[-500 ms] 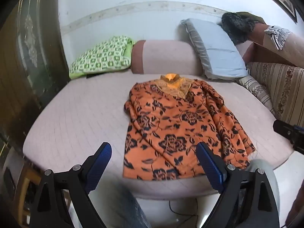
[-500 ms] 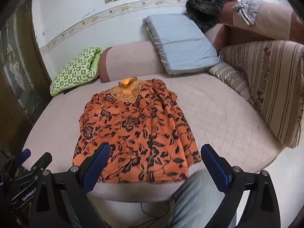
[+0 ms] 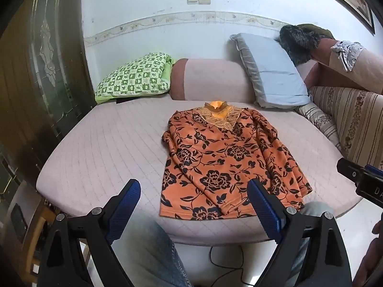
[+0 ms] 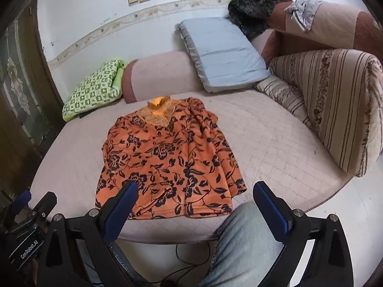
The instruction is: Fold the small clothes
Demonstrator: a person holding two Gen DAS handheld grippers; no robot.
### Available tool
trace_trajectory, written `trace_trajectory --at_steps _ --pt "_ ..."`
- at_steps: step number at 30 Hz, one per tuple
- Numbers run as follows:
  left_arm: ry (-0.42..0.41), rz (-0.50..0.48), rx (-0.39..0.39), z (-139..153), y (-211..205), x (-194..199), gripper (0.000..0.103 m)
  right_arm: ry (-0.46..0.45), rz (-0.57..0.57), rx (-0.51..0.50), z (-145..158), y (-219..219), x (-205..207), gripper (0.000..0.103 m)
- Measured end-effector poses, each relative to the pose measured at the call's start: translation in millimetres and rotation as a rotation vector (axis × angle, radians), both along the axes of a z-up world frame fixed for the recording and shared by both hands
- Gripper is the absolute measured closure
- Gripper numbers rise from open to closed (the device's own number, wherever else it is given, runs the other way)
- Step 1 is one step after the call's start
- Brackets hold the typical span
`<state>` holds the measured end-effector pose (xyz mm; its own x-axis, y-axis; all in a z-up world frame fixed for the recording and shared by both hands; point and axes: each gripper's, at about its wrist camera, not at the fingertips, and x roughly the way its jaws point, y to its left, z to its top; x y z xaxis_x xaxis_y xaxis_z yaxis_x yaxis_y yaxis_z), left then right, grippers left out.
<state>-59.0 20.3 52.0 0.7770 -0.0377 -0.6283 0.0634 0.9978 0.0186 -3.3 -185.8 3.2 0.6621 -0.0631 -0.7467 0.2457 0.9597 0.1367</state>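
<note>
An orange top with black flowers (image 3: 222, 165) (image 4: 167, 160) lies flat on the pale pink bed, collar toward the wall, sleeves folded in over the body, hem near the front edge. My left gripper (image 3: 194, 191) hangs open in front of the hem's left part, above the bed edge, nothing between its blue pads. My right gripper (image 4: 196, 191) is open too, held before the hem's right part with nothing in it. Each gripper shows at the edge of the other's view: the right one (image 3: 363, 179) and the left one (image 4: 26, 212).
A green checked pillow (image 3: 136, 76), a pink bolster (image 3: 210, 79) and a grey-blue pillow (image 3: 270, 71) line the back wall. Striped cushions (image 4: 335, 110) and a dark furry thing (image 4: 249, 12) stand at the right. The person's jeans-clad knees (image 4: 241, 246) are below the bed edge.
Both grippers have tipped up slightly, so the top sits a little lower in each view. The garment has not moved.
</note>
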Motion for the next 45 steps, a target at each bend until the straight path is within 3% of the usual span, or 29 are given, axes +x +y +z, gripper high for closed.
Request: trace_trajectory --at_steps 8,45 --pt "0.002 -0.001 -0.007 9 5 -4 0.012 -0.014 0.006 -0.004 7 6 -5 0.005" --pt "0.029 0.004 -0.025 -12 3 4 0.012 -0.025 0.0 -0.04 18 14 -2 0.005"
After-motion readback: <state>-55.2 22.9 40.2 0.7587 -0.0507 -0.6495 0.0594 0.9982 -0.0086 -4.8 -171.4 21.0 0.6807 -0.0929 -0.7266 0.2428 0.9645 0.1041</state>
